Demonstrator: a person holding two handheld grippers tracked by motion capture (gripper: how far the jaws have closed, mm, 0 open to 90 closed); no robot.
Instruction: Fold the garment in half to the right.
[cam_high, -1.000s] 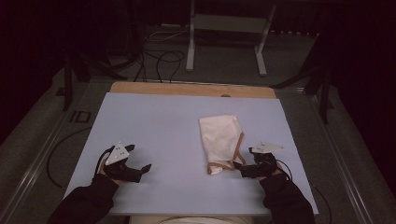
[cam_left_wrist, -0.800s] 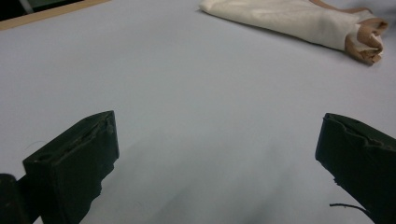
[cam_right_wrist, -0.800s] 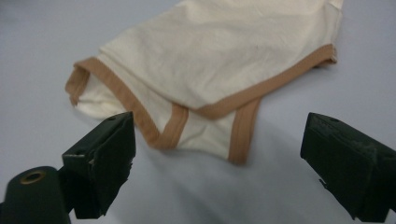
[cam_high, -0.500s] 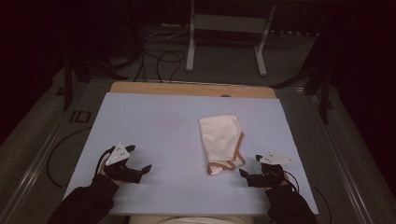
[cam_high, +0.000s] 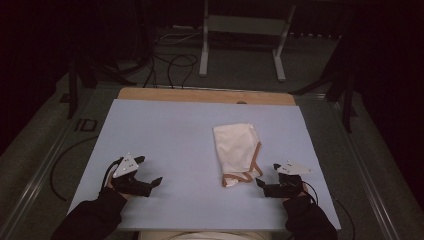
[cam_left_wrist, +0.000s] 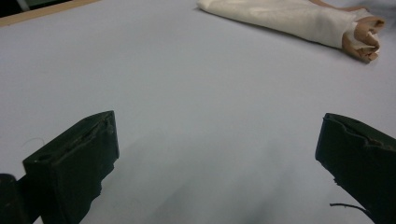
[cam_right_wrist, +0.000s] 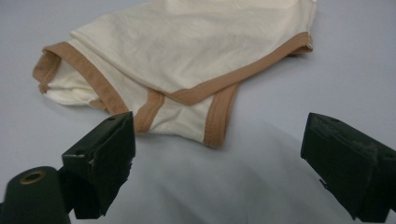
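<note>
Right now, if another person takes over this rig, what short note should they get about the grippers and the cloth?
Left gripper: open, holds nothing, low over the table's near left part, well apart from the garment.
Right gripper: open, holds nothing, just beside the garment's near end, not touching it.
Cream garment with tan trim: lies folded on the right half of the table; its tan-edged openings face the right gripper.
Done: the garment looks folded into a compact bundle.
Left: probably little; I cannot tell whether one more fold or a move is wanted. If so, the right gripper is nearest to the trim.
</note>
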